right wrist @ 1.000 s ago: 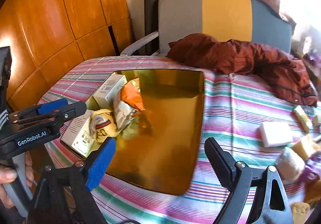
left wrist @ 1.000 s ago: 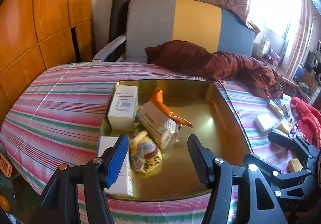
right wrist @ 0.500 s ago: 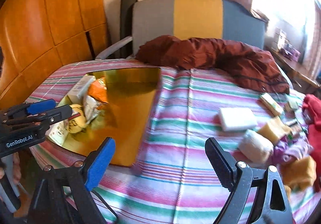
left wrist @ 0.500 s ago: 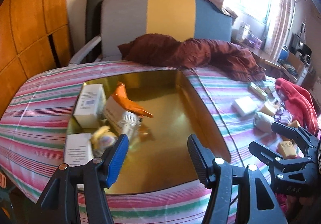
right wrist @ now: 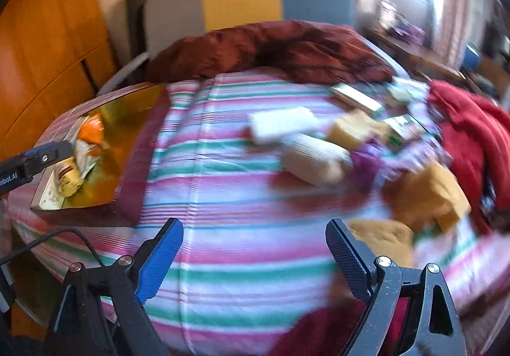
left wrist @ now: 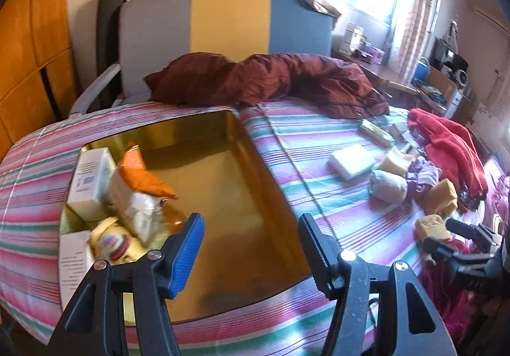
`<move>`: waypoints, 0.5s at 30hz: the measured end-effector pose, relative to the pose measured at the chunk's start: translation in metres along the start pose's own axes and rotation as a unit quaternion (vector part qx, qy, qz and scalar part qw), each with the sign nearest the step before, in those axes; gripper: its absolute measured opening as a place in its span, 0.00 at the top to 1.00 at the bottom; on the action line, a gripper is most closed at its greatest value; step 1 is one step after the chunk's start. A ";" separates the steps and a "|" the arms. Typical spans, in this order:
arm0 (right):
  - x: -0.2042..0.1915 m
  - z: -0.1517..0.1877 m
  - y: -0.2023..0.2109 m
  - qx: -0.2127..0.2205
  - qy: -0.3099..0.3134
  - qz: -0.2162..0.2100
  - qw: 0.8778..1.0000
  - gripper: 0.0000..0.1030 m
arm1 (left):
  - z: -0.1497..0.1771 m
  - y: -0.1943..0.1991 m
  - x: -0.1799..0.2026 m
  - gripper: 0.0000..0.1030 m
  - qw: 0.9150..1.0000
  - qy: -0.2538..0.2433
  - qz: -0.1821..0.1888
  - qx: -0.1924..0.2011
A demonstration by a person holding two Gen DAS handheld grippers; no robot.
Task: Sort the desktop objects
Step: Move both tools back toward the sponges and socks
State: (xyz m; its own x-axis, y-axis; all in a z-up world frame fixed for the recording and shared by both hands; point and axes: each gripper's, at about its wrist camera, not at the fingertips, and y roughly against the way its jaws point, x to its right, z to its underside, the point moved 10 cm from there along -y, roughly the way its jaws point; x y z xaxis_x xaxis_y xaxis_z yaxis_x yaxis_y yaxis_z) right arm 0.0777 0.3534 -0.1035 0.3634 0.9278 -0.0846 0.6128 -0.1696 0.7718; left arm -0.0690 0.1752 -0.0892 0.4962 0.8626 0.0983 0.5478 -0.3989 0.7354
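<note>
A gold tray (left wrist: pixel 255 158) lies on the striped tablecloth and holds white boxes (left wrist: pixel 91 179), an orange-topped packet (left wrist: pixel 140 177) and a small yellow pouch (left wrist: pixel 110 239) at its left end. My left gripper (left wrist: pixel 250 241) hovers open over the tray's near right part with nothing between its jaws. My right gripper (right wrist: pixel 255 247) is open and empty above bare striped cloth. Beyond it lie a white block (right wrist: pixel 282 124), a cream roll (right wrist: pixel 310 158), yellow sponges (right wrist: pixel 427 193) and purple bits (right wrist: pixel 371 158). The right wrist view is blurred.
A dark red jacket (left wrist: pixel 271 81) is heaped at the table's far edge before a grey, yellow and blue chair (left wrist: pixel 223 21). Red cloth (left wrist: pixel 446 145) lies at the right. Wooden panels (left wrist: pixel 28 53) line the left wall. A cable (right wrist: pixel 63 234) hangs at the near left edge.
Both grippers have swung to the right. The tray's goods slid to the left of the left view, and the right gripper left the tray for the striped cloth near the loose objects.
</note>
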 end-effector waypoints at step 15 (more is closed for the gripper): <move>0.105 0.015 -0.014 -0.061 -0.075 0.074 0.993 0.01 | -0.018 -0.030 0.081 0.34 0.994 -0.052 0.086 -0.030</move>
State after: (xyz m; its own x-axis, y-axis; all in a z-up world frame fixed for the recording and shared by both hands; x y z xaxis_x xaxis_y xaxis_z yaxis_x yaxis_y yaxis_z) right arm 0.1184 0.4482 -0.1326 0.5493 0.8341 -0.0504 0.4591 -0.2508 0.8523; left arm -0.0575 0.2622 -0.0909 0.6482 0.7450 0.1578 0.4092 -0.5155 0.7528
